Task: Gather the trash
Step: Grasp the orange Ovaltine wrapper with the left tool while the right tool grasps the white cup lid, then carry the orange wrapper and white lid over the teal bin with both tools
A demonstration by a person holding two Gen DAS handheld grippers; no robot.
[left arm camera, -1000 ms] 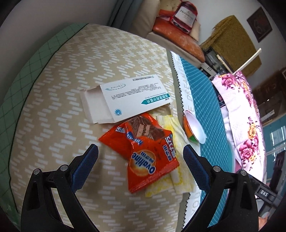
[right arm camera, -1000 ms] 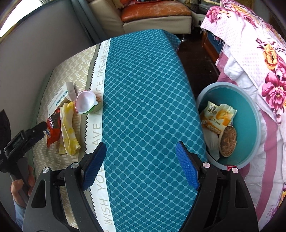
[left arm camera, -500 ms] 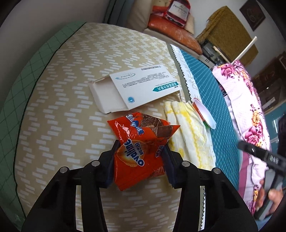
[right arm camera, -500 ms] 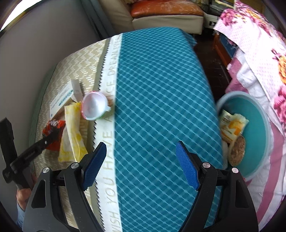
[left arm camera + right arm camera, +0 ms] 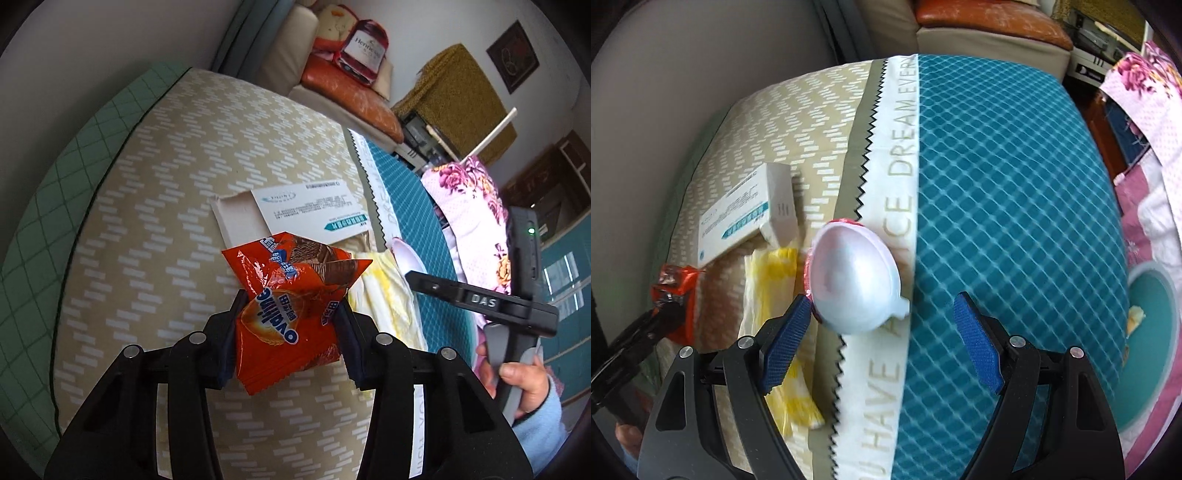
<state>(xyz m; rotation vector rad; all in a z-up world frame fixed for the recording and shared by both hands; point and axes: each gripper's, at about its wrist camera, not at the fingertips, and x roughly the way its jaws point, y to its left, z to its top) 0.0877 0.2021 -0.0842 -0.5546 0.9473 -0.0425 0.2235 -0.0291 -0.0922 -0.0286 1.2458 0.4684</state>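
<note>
We hold the orange wrapper (image 5: 291,314) firmly in our left tool (image 5: 290,332); our right tool (image 5: 882,332) stands wide open, empty, beside the white cup (image 5: 855,280). Next we must close around it.

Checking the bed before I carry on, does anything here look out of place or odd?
Yes: litter on the bedspread. A small cup lies tipped on its side, a carton lies with its flap open, and a crumpled yellow wrapper sits beside them. The left gripper pinches the creased orange packet.
</note>
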